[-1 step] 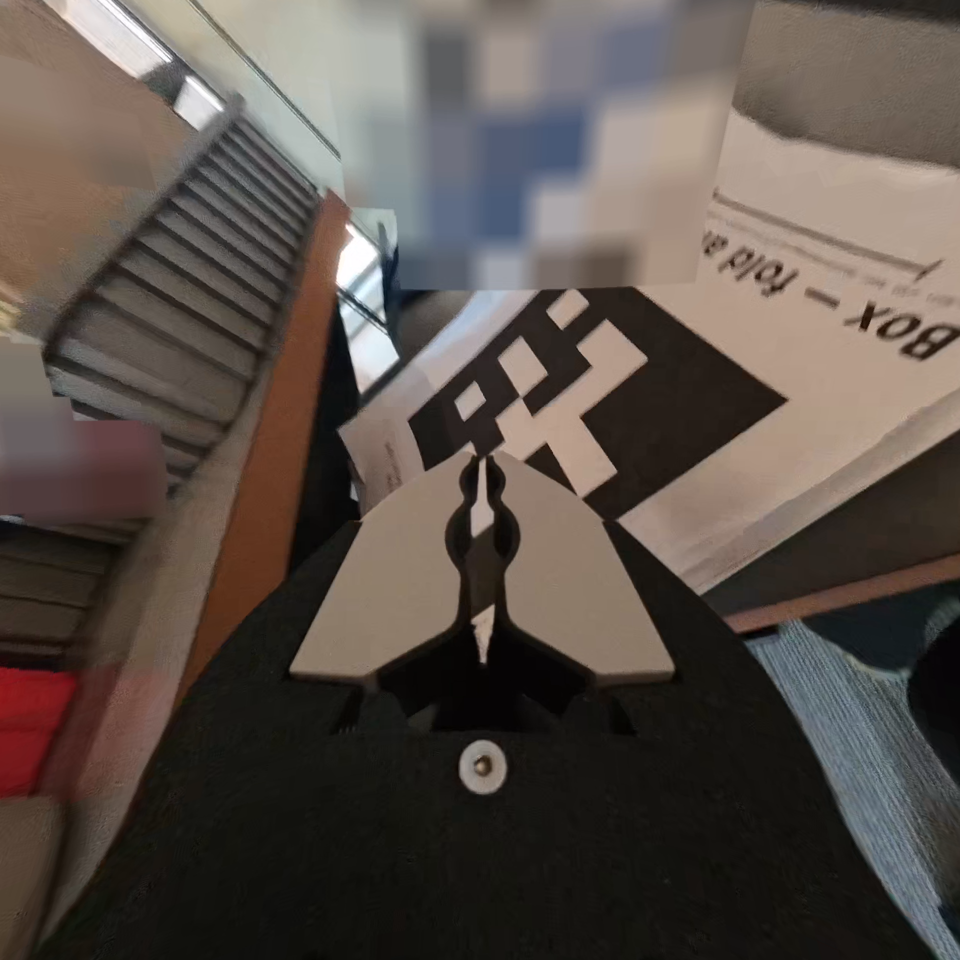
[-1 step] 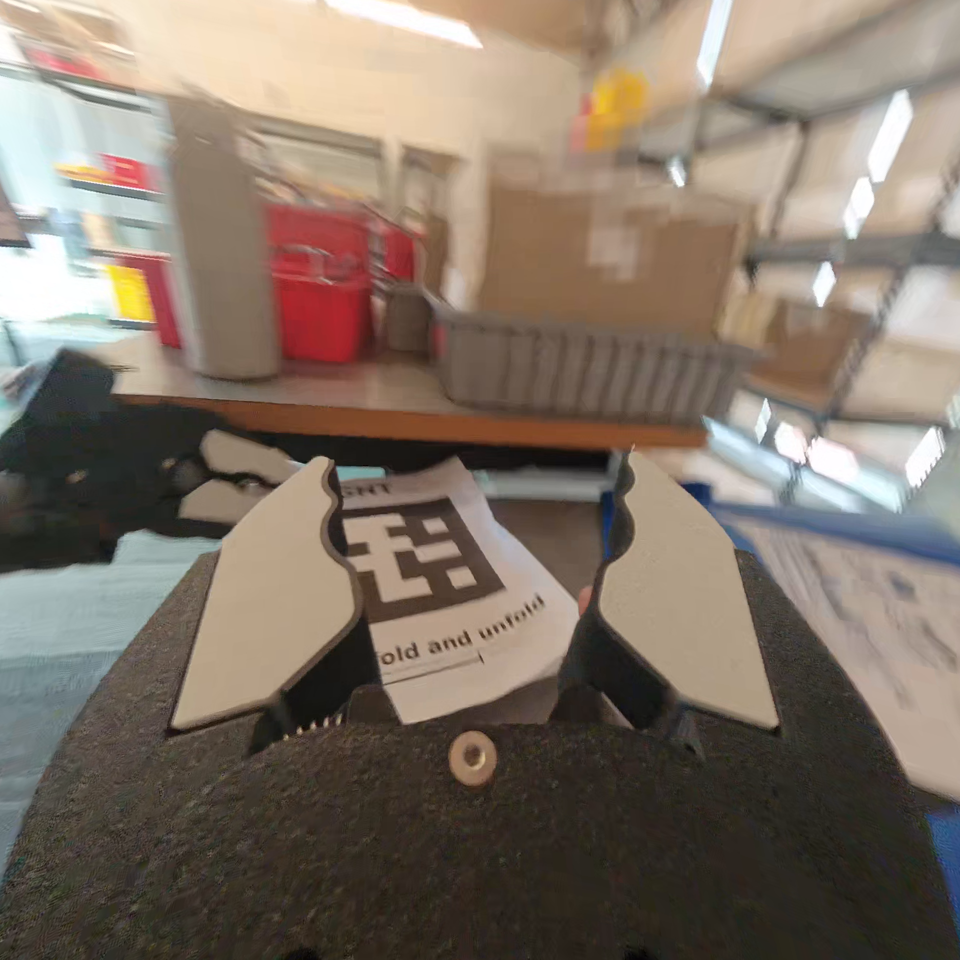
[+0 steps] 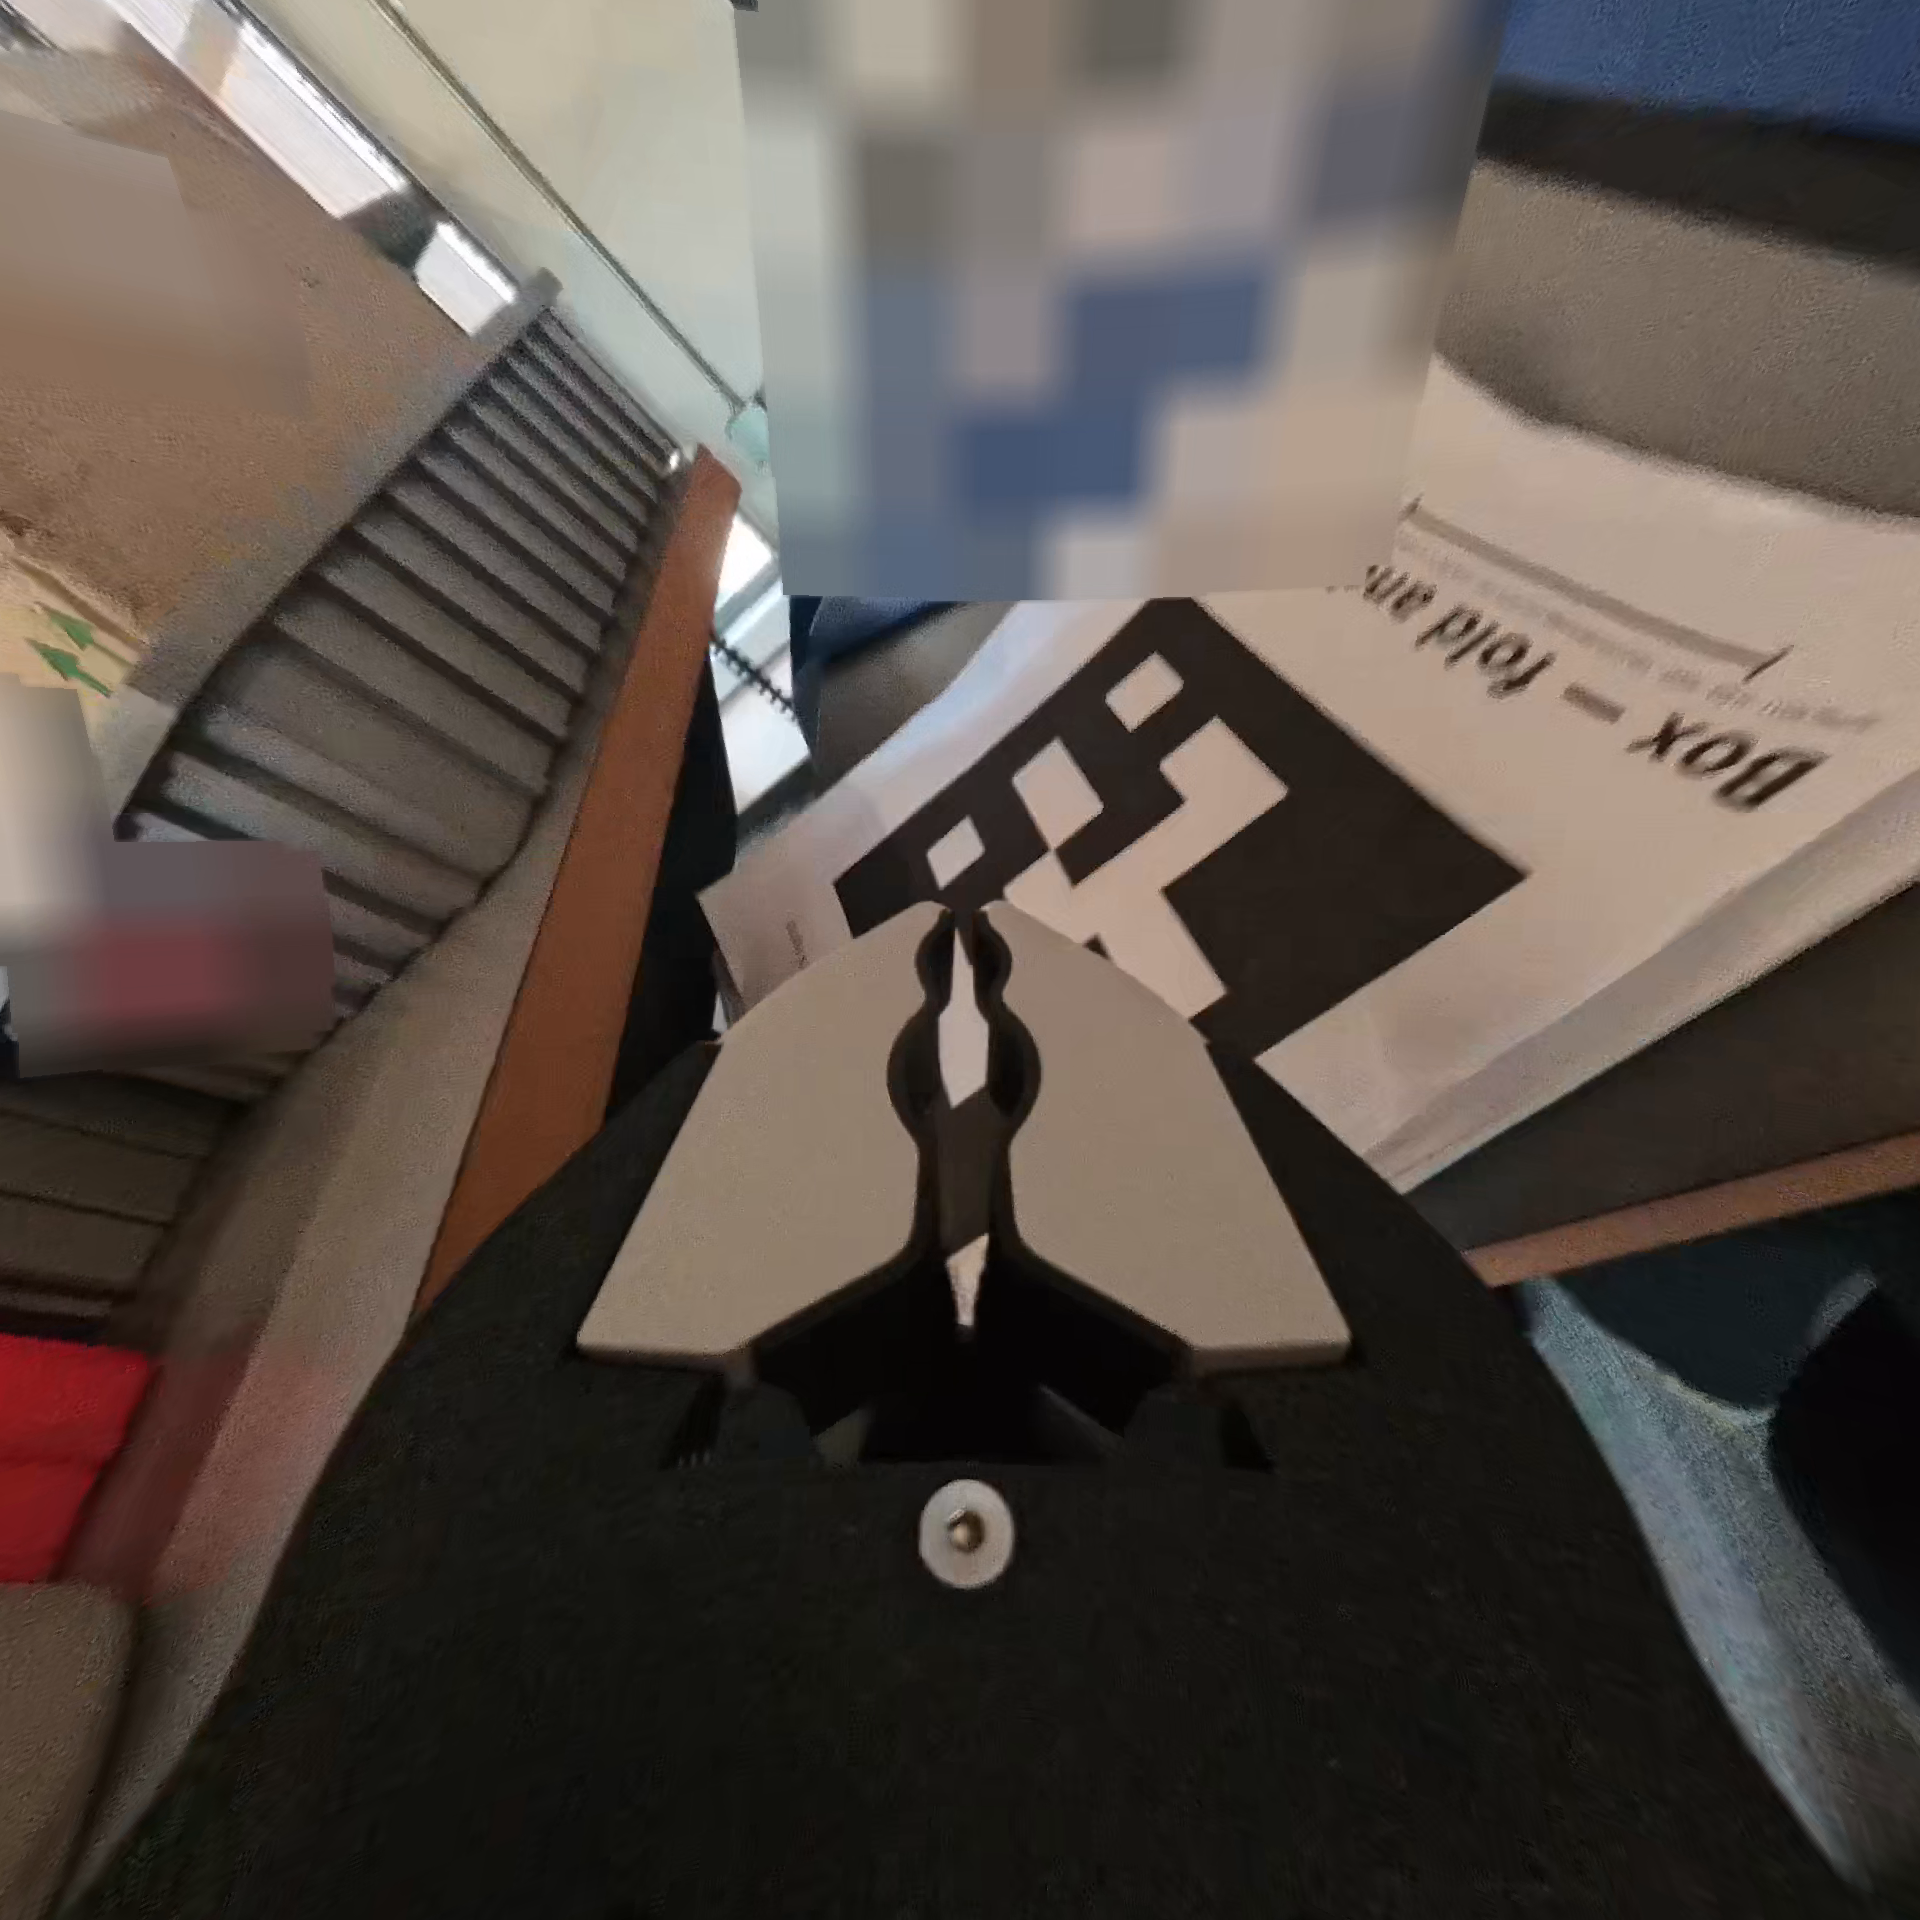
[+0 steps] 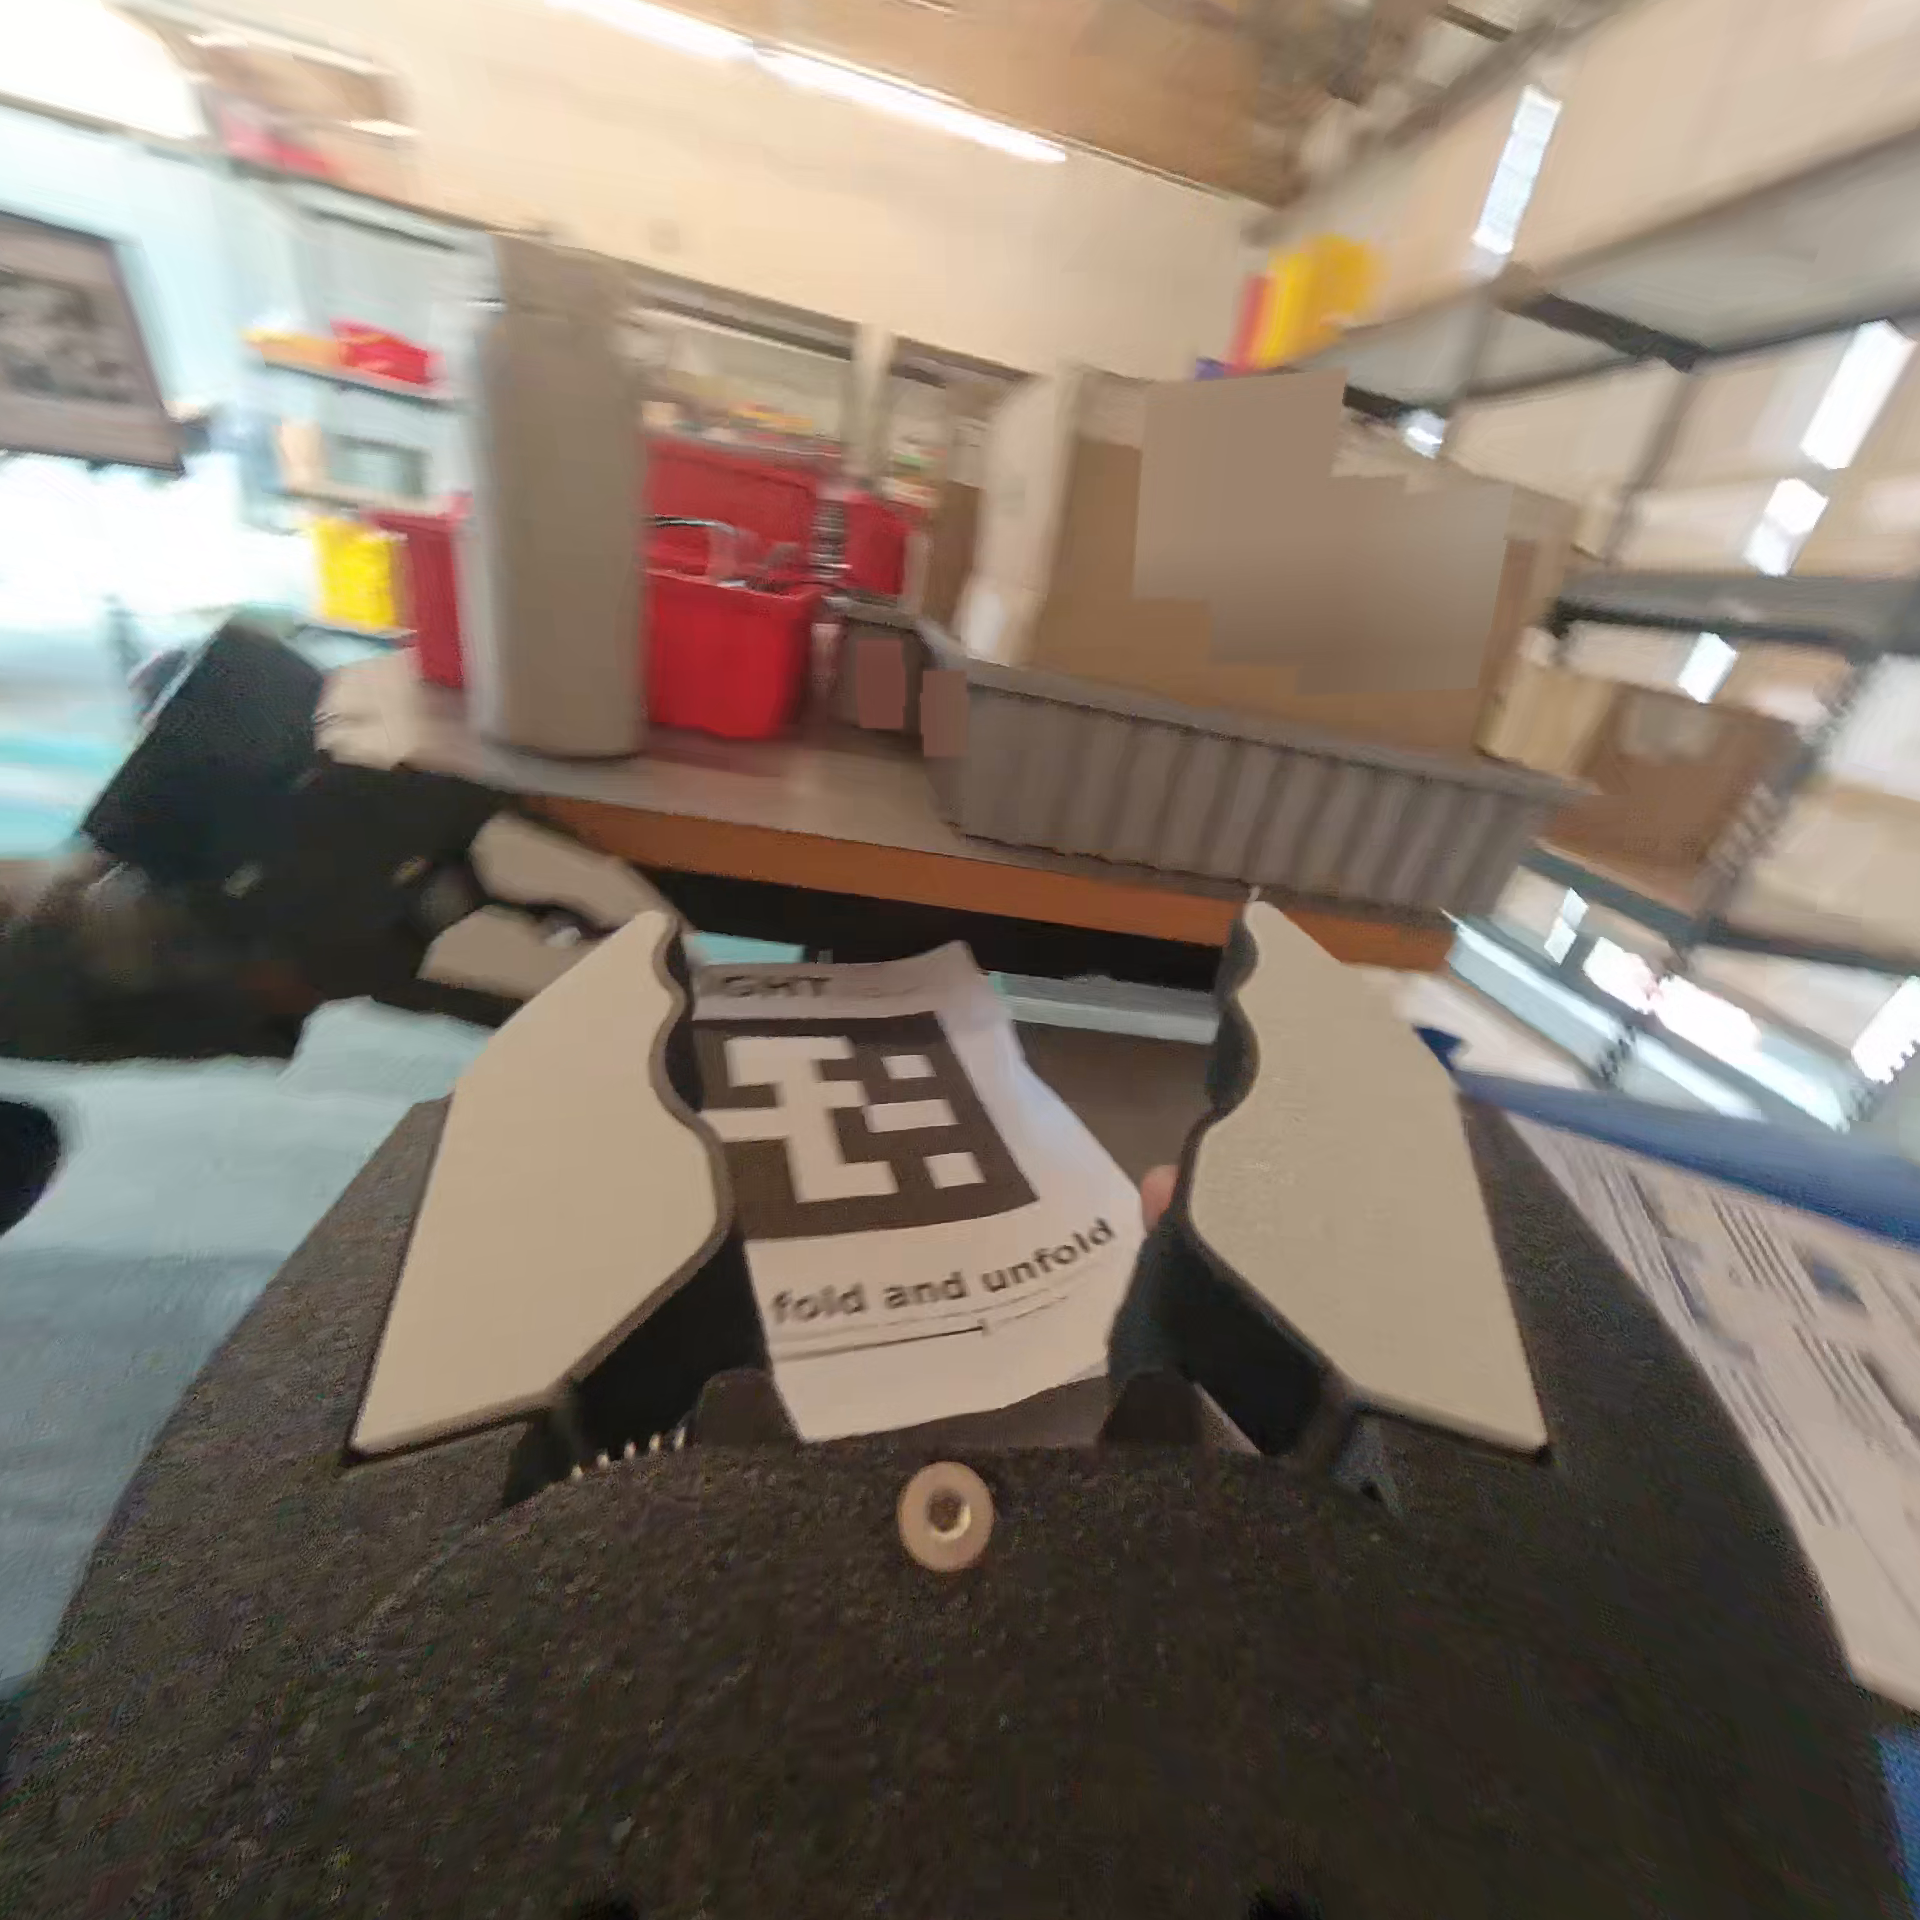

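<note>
**Two grippers at a printed sheet**

We see a wooden table (image 4: 883,821) bearing a ribbed grey bin (image 4: 1226,800), red tubs (image 4: 727,644) and a grey cylinder (image 4: 556,540). Below it lies a white paper sheet (image 4: 935,1330) with a blocky black marker. Our right gripper (image 4: 956,997) is level over it, its smooth grey fingers (image 4: 561,1174) spread wide. Our left gripper (image 3: 964,920) is tilted, its tips pressed nearly together just before the sheet (image 3: 1455,935); whether they pinch it, we cannot tell.

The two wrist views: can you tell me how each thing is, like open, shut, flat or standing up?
Left hand-held gripper: shut, holding nothing.
Right hand-held gripper: open, empty.
White paper sheet with black square marker: curled, held up beyond the open fingers.
Grey ribbed plastic tray: upright on the table.
Red plastic bin: upright, open top.
</note>
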`<action>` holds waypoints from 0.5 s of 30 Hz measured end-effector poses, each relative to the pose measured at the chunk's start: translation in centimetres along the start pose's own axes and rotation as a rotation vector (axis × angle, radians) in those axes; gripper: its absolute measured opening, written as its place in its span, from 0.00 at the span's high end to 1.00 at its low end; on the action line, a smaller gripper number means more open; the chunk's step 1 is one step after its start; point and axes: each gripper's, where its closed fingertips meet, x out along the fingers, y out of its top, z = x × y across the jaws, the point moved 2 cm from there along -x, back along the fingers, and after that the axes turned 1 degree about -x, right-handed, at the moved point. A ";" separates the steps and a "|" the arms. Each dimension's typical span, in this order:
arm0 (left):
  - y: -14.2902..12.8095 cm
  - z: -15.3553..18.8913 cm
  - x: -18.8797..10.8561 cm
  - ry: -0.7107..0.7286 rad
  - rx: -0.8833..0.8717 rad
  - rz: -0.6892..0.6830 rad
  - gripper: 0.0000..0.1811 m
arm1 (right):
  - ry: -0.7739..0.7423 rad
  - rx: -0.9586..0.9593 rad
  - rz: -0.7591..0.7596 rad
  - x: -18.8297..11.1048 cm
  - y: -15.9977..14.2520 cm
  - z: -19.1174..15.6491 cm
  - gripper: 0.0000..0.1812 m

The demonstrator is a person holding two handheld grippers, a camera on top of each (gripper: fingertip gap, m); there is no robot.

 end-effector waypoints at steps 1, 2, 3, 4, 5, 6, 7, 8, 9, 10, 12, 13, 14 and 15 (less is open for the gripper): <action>1.4 0.4 -0.8 -0.040 -0.052 0.060 0.97 | 0.121 -0.039 -0.021 -0.6 0.0 -1.9 0.49; 2.9 1.7 -1.7 -0.126 -0.095 0.132 0.93 | 0.270 -0.064 -0.067 -1.2 -0.7 -4.0 0.50; 4.2 3.5 -2.6 -0.220 -0.117 0.200 0.89 | 0.404 -0.080 -0.135 -1.7 -2.0 -5.6 0.51; 4.9 4.8 -3.2 -0.263 -0.125 0.237 0.85 | 0.504 -0.100 -0.218 -2.0 -3.6 -6.7 0.52; 5.2 6.2 -3.5 -0.293 -0.099 0.247 0.82 | 0.572 -0.135 -0.300 -2.1 -5.4 -7.2 0.54; 5.2 7.8 -3.7 -0.339 -0.022 0.242 0.75 | 0.630 -0.183 -0.364 -2.1 -7.2 -7.6 0.55; 5.0 8.9 -3.7 -0.354 0.068 0.226 0.72 | 0.685 -0.233 -0.408 -2.0 -8.8 -7.8 0.56; 5.0 9.5 -3.7 -0.358 0.142 0.225 0.71 | 0.727 -0.281 -0.441 -1.8 -10.2 -8.0 0.58; 5.1 10.1 -3.7 -0.375 0.187 0.234 0.69 | 0.761 -0.320 -0.460 -1.4 -11.3 -8.1 0.59; 5.0 10.3 -3.5 -0.391 0.196 0.223 0.69 | 0.791 -0.354 -0.469 -0.9 -12.2 -8.2 0.60; 5.2 9.9 -2.7 -0.404 0.164 0.228 0.69 | 0.856 -0.435 -0.495 -0.1 -13.5 -8.2 0.62; 5.4 9.7 -2.6 -0.432 0.161 0.252 0.69 | 0.883 -0.479 -0.514 0.4 -14.0 -8.2 0.63; 5.5 9.7 -2.4 -0.471 0.156 0.264 0.69 | 0.901 -0.522 -0.531 0.8 -14.5 -8.1 0.65; 5.4 9.7 -2.1 -0.521 0.147 0.265 0.69 | 0.927 -0.552 -0.541 1.2 -14.9 -8.1 0.66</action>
